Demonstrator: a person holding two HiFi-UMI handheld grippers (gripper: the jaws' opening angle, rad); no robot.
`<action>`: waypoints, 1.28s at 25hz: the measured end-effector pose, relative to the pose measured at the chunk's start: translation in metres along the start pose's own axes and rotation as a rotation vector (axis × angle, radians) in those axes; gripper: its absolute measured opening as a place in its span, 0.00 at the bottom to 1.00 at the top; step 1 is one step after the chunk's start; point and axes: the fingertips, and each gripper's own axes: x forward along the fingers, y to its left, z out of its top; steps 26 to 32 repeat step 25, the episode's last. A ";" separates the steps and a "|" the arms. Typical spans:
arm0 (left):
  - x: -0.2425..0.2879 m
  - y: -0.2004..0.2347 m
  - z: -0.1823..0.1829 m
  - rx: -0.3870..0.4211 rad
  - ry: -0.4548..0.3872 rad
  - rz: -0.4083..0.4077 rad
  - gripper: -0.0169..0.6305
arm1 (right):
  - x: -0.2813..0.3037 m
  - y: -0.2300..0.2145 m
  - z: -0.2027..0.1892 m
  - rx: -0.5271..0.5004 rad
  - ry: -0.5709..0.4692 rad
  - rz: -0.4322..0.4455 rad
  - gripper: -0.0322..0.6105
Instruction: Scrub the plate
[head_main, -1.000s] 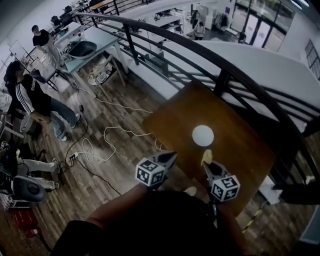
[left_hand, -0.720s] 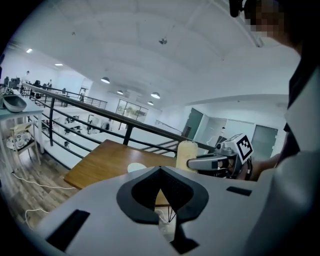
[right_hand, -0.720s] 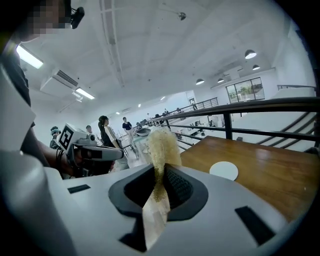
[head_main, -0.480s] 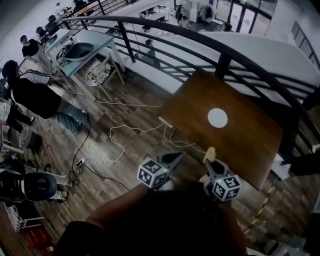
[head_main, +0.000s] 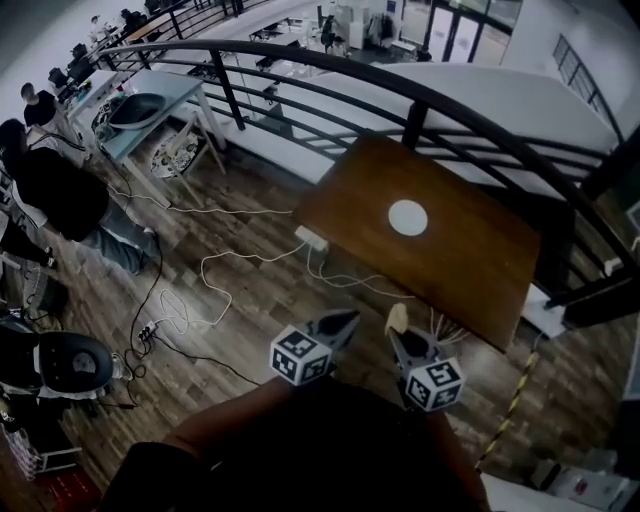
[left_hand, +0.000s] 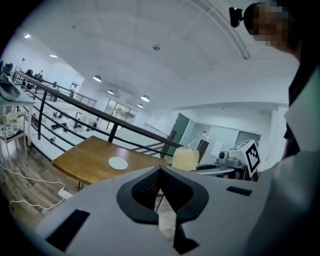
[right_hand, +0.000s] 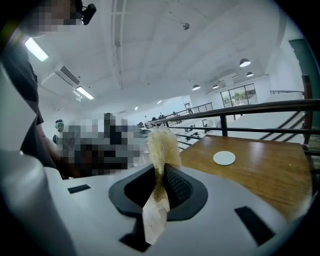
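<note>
On the wooden floor (head_main: 225, 320) short of the table, both grippers hang side by side. The left gripper (head_main: 344, 320) has its jaws clenched together with nothing between them. Just beside it, the right gripper (head_main: 398, 336) is clamped on a yellow sponge (head_main: 397, 317), which projects past the jaw tips. Ahead of them, the white plate (head_main: 408, 217) lies flat near the middle of the brown surface (head_main: 480, 270), apart from both grippers. A black railing (head_main: 412, 122) runs behind the surface.

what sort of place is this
Probably a mezzanine in a lab or workshop: a black metal railing overlooks a lower level, white cables trail across the wooden floor, near a cluttered pale workbench.
</note>
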 end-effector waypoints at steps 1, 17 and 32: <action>-0.001 -0.015 -0.003 0.008 -0.016 -0.003 0.04 | -0.013 0.004 -0.006 -0.005 -0.004 -0.001 0.14; -0.009 -0.184 -0.103 -0.038 0.004 0.026 0.04 | -0.180 0.018 -0.105 0.020 0.004 -0.020 0.14; -0.011 -0.223 -0.107 -0.051 -0.027 0.015 0.04 | -0.220 0.019 -0.113 0.002 -0.017 -0.027 0.14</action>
